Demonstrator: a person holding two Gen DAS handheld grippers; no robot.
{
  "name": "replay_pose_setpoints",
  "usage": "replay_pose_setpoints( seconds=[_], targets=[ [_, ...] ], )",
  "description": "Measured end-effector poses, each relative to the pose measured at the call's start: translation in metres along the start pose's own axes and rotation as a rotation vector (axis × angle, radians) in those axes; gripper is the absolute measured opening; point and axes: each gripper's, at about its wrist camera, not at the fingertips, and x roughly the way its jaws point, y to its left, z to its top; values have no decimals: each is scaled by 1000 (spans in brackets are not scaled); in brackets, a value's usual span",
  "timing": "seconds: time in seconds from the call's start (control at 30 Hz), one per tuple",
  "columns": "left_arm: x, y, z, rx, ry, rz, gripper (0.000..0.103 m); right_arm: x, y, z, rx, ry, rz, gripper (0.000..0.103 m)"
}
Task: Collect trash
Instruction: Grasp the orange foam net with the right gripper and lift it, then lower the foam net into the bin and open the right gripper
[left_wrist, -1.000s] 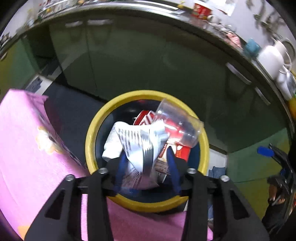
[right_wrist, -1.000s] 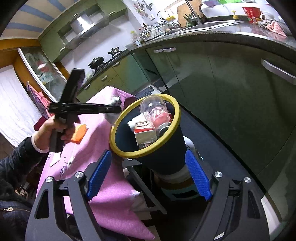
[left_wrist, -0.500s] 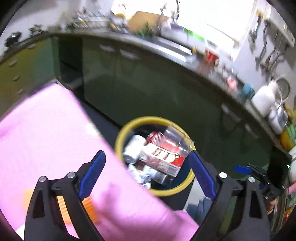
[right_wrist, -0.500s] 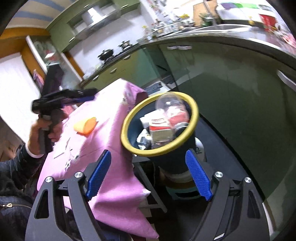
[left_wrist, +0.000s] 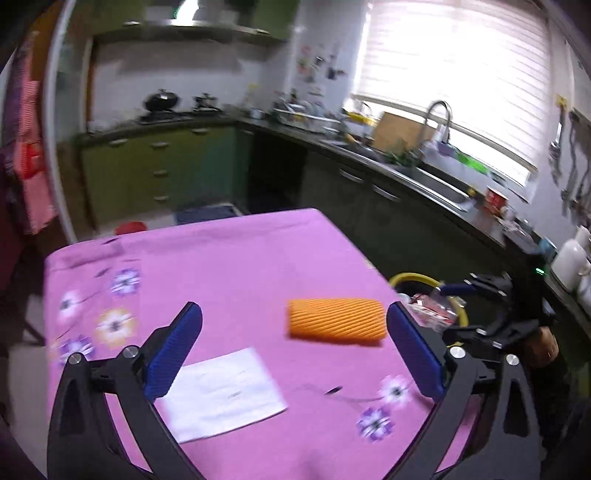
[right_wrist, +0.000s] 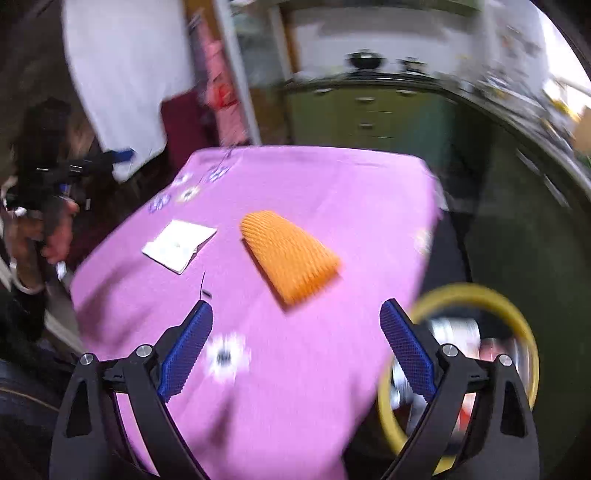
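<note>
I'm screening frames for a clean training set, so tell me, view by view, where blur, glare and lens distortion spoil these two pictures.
Left wrist view: window blown out to white glare; white paper and orange ribbed piece mildly smeared; counter bent by the fisheye. Right wrist view: heavier motion blur, yellow-rimmed bin streaked, cabinets smeared, orange piece soft-edged.

Motion blur smeared the yellow-rimmed trash bin (right_wrist: 517, 325) and its contents beyond telling. In the left wrist view the surface (left_wrist: 240, 266) hid most of that bin. Print on the white paper (left_wrist: 221, 395) was unreadable.
</note>
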Motion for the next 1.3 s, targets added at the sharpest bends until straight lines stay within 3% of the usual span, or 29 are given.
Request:
replay_pose_setpoints(
  seconds=[0.17, 0.4, 0.47, 0.6, 0.63, 0.67, 0.73, 0.9, 1.0, 1.17, 1.3],
  targets=[
    [-26, 24, -16, -49, -17, 27, 96, 76, 13, 42, -117, 135, -6, 91],
    [-39, 45, -32, -71, -26, 42, 96, 131, 15, 56, -143, 257, -42, 88],
    [-39, 49, -35, -78, -26, 39, 96, 140, 17, 55, -139, 288, -34, 72],
    [-37, 55, -38, -91, -18, 30, 96, 147, 22, 54, -142, 322, -34, 59],
    [-37, 54, -38, -93, -16, 29, 96, 147, 23, 54, -136, 319, -39, 51],
    [-37, 55, -38, -93, -15, 26, 96, 145, 25, 54, -129, 309, -41, 37],
    [-38, 55, -39, -90, -17, 23, 96, 136, 26, 55, -118, 289, -41, 17],
    [-41, 53, -40, -89, -21, 18, 96, 88, 26, 54, -53, 196, -70, 15],
    [-41, 53, -41, -89, -21, 10, 96, 50, 10, 49, 37, 144, -137, 15],
    [-38, 49, -45, -94, -11, -9, 96, -6, -41, 23, 249, 107, -330, 15],
    [-31, 45, -47, -90, 11, -22, 96, -20, -78, -10, 372, 173, -493, 17]
  ],
)
